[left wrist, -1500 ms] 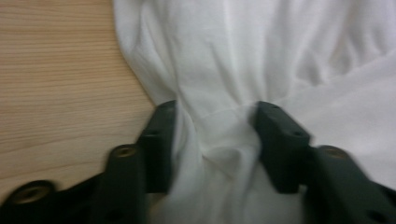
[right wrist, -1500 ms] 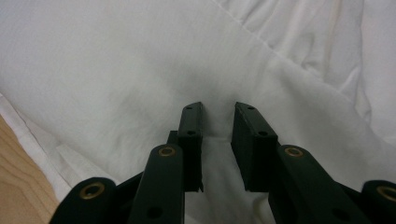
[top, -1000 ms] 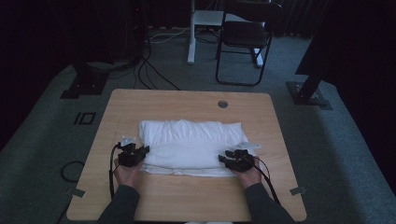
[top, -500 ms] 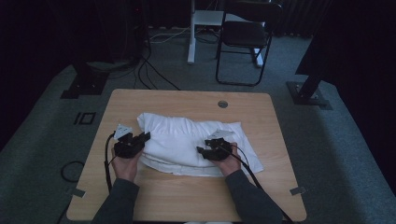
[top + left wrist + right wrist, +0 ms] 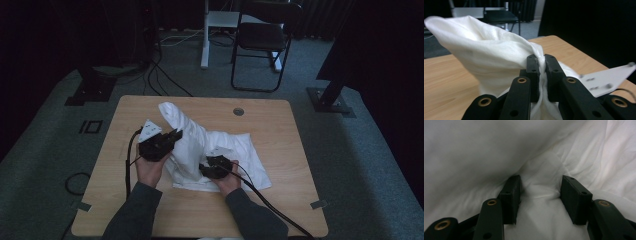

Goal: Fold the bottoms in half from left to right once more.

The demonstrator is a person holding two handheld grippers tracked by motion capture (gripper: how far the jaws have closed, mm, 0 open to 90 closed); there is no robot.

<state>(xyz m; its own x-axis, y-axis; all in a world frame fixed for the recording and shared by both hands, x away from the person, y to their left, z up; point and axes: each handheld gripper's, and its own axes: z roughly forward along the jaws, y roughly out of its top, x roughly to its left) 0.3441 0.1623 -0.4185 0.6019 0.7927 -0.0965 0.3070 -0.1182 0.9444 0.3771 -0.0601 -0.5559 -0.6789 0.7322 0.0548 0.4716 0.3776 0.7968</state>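
My left gripper [image 5: 542, 65] clenched on a pinch of white cloth [image 5: 220, 150], lifting it off the worktop [image 5: 280, 200], my right gripper [image 5: 540, 195] half-spread, fingers [image 5: 511, 195] straddling a fold, rest of cloth lying mid-worktop

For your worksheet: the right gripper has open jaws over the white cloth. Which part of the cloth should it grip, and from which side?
Probably the raised crease between the right gripper's open jaws: the white cloth lies flat elsewhere, so come from above and pinch that ridge. The left gripper already clamps a lifted fold.
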